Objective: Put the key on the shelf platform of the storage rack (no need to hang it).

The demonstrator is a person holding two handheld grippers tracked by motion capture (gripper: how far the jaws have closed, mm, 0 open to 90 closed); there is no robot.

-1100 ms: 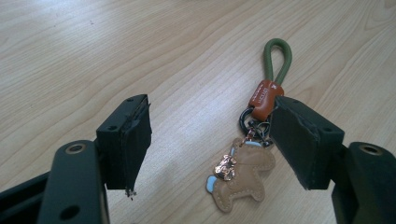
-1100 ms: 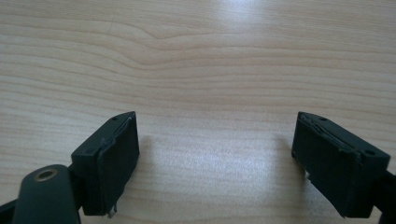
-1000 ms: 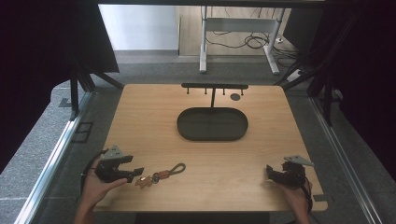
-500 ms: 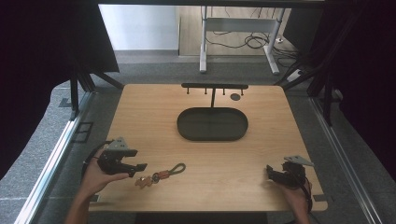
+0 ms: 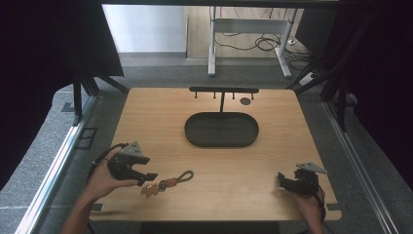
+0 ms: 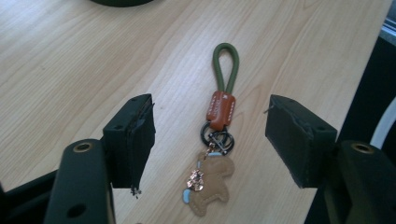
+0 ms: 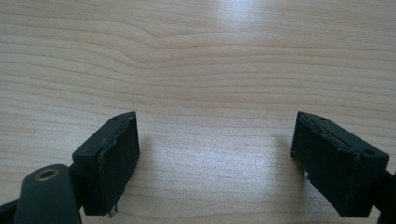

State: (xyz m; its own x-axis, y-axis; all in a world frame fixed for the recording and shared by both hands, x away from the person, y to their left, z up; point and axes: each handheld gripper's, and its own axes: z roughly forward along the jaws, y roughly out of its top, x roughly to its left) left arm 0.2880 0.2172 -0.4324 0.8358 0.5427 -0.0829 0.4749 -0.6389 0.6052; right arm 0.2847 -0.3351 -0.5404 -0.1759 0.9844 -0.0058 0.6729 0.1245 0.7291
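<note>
At the near edge of a light wooden desk, a person's two hands each hold a black two-jaw tool. The left tool sits at the near left corner, raised a little above the desk, its jaws standing wide apart though they have just been closing slightly. Nothing is gripped between them. Just past its tips lies a keychain, flat on the wood: a tan leather charm nearest the tool, then dark metal rings, an orange-brown leather band, and a green cord loop pointing away. In the left gripper view the keychain lies between the two jaws but below them, touching neither. The right tool rests at the near right corner, well apart from the keychain, jaws wide over bare wood. Farther back, at the desk's middle, sits a dark oval tray, with a black hook rack standing behind it.
</note>
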